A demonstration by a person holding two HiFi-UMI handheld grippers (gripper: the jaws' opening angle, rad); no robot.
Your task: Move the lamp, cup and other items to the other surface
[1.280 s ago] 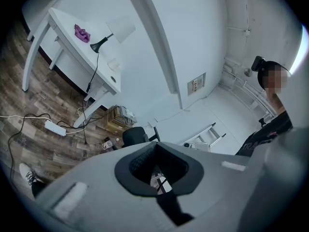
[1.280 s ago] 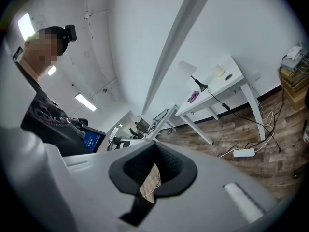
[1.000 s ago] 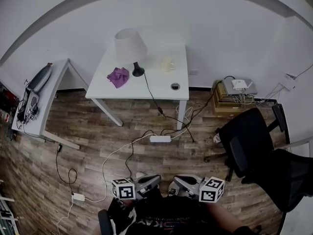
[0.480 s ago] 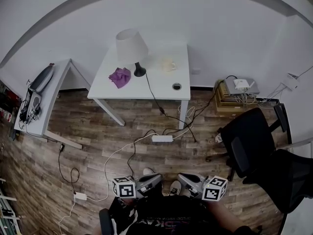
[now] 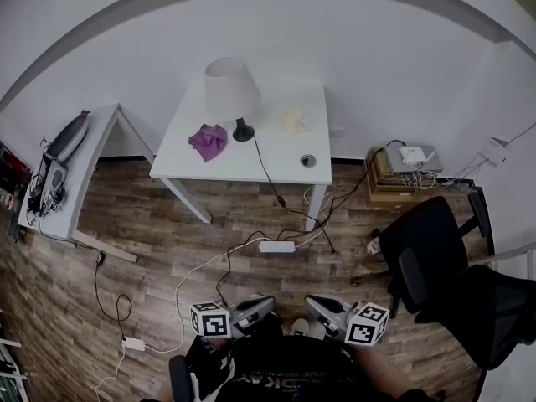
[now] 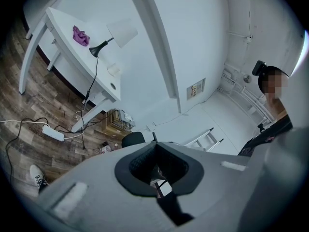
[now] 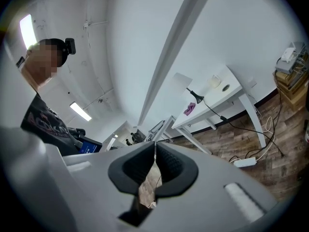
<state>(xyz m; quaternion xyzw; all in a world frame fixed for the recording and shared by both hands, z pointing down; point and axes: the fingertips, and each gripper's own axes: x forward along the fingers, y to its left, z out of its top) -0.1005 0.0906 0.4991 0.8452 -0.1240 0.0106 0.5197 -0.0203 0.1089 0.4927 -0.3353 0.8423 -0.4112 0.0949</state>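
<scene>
The wooden floor fills most of the head view. Compared with a second ago the whole room sits a little lower and further right in that view, while nothing on the floor or the tables has changed place.

The white surface stands against the far wall, and a second surface stands to its left. A black office chair is well apart, at the right.

On the white surface:
- The lamp stands upright just left of the middle. Its cord runs over the front edge down to a power strip on the floor.
- The purple cloth lies beside the lamp base, toward the left edge.
- The cup stands toward the right edge, in the rear half.
- A small round fitting sits near the front right corner.

We hold both tools low at the bottom of the head view, as before, far from the white surface. The left fingers are closed tip to tip with nothing between them. The right fingers are likewise closed and empty.
</scene>
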